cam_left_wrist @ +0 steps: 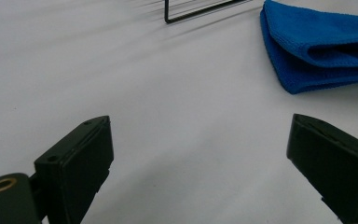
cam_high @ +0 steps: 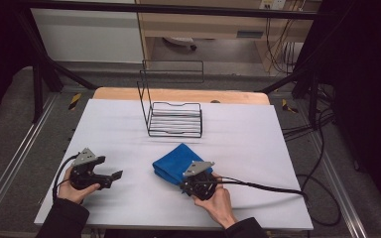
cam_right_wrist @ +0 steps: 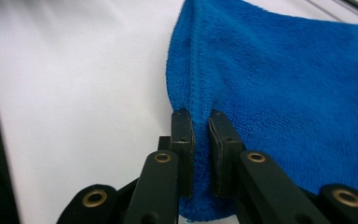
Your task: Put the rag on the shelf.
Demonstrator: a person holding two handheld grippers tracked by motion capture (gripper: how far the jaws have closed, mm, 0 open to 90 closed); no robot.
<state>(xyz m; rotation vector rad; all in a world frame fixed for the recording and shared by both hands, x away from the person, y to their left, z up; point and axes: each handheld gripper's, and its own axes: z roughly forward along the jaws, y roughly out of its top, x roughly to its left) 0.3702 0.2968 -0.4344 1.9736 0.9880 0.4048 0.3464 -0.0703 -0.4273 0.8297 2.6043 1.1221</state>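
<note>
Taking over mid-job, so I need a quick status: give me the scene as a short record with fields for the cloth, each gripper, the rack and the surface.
cloth: blue cloth, folded, lying on the table, near edge pinched
right gripper: right gripper shut on the cloth's edge
left gripper: left gripper open, nothing between its jaws, apart from the cloth
rack: black wire rack, upright, beyond the cloth, nothing in it
surface: white table

Left claw [cam_high: 113, 175] gapes wide; right claw [cam_right_wrist: 200, 123] pinched nearly closed
</note>
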